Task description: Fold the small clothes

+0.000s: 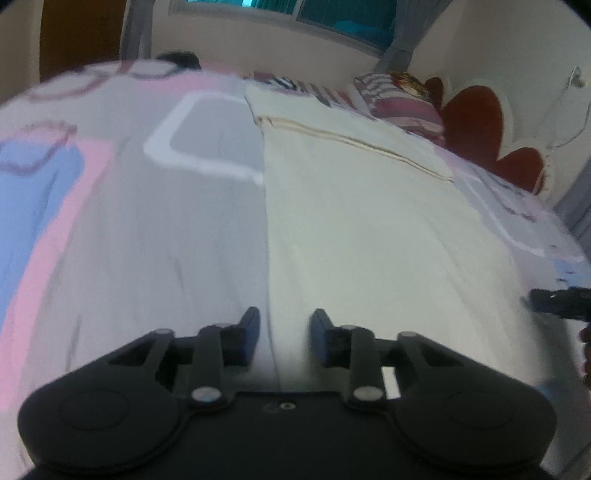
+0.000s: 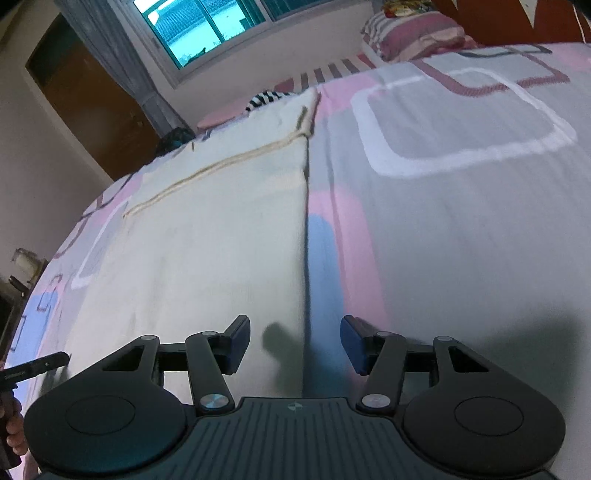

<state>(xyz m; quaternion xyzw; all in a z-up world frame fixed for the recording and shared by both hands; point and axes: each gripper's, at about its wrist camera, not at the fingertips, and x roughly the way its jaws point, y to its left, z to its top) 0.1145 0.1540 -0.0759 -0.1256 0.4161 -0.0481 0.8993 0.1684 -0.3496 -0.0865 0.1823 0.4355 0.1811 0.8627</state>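
A cream garment (image 1: 369, 221) lies flat on the patterned bedsheet (image 1: 166, 229), with a beige seam across its far part. My left gripper (image 1: 284, 332) is open, its jaws straddling the garment's left edge close to the cloth. In the right wrist view the same garment (image 2: 207, 243) lies left of centre on the bedsheet (image 2: 461, 240). My right gripper (image 2: 295, 339) is open, its jaws straddling the garment's right edge. Neither gripper holds anything. The right gripper's tip (image 1: 557, 299) shows at the far right of the left wrist view, and the left gripper's tip (image 2: 40, 365) at the left edge of the right wrist view.
Striped pillows (image 1: 406, 99) and a red heart-shaped headboard (image 1: 480, 122) stand at the bed's head. A black-and-white striped cloth (image 2: 266, 98) lies beyond the garment. A window (image 2: 207, 22), curtains and a brown door (image 2: 92, 99) lie behind.
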